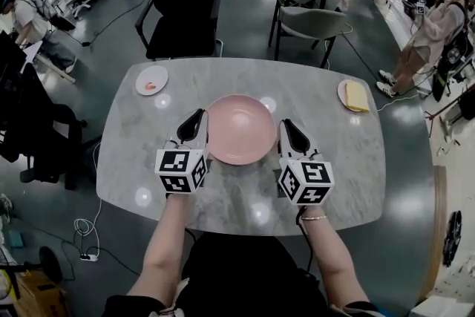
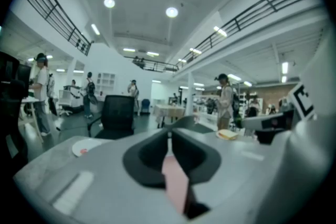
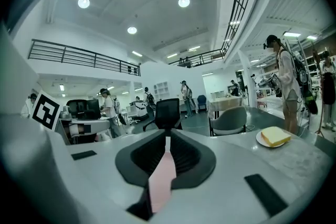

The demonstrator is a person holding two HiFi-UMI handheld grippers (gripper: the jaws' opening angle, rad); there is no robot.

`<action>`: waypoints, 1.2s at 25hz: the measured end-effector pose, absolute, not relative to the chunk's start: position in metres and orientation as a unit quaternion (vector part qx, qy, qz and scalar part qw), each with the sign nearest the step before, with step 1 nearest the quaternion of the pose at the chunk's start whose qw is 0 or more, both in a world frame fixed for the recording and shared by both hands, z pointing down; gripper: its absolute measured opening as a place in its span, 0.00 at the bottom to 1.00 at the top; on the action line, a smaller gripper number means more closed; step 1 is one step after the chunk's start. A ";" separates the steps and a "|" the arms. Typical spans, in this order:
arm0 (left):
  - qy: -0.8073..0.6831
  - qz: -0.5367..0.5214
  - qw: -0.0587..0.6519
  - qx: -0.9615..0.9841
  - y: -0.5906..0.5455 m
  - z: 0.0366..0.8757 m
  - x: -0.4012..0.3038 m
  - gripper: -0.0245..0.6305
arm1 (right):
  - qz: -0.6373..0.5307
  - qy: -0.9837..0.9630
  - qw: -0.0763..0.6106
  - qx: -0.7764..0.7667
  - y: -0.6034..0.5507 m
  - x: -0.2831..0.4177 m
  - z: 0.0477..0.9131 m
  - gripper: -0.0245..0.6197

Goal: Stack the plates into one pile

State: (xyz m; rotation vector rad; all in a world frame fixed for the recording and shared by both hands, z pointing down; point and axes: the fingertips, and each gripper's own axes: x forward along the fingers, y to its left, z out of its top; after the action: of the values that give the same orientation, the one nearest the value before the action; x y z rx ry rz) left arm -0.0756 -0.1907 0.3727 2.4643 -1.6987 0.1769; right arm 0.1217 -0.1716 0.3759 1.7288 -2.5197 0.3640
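While we clamp pink plate [image 1: 239, 128] at table [image 1: 356, 159] centre, left gripper [image 1: 197, 119] pinching left rim, right gripper [image 1: 287, 128] right rim: plate looks stiff, glossy, breakable, likely slippery; opposite-rim hold suits.

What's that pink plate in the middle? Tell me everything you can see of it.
The pink plate is round, plain and empty, with a shallow well and broad rim, seemingly smooth ceramic or plastic. It sits level over the middle of the grey marble-look table. The left gripper pinches its left rim and the right gripper its right rim, each with jaws closed on the thin pink edge. Nothing else touches it.
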 end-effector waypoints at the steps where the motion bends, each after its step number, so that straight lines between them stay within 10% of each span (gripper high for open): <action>1: -0.566 0.056 0.067 0.820 -0.188 0.370 -0.076 0.07 | 0.115 -0.819 0.028 0.561 -0.170 0.123 0.373 0.08; 30: -0.583 0.047 0.038 0.810 -0.155 0.358 -0.064 0.05 | 0.070 -0.834 -0.016 0.547 -0.142 0.139 0.352 0.05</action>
State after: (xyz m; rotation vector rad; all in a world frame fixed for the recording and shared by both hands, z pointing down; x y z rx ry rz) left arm -0.0644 -0.1547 0.3581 2.4856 -1.7886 0.1427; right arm 0.1391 -0.1420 0.3516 1.7351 -2.6487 0.2216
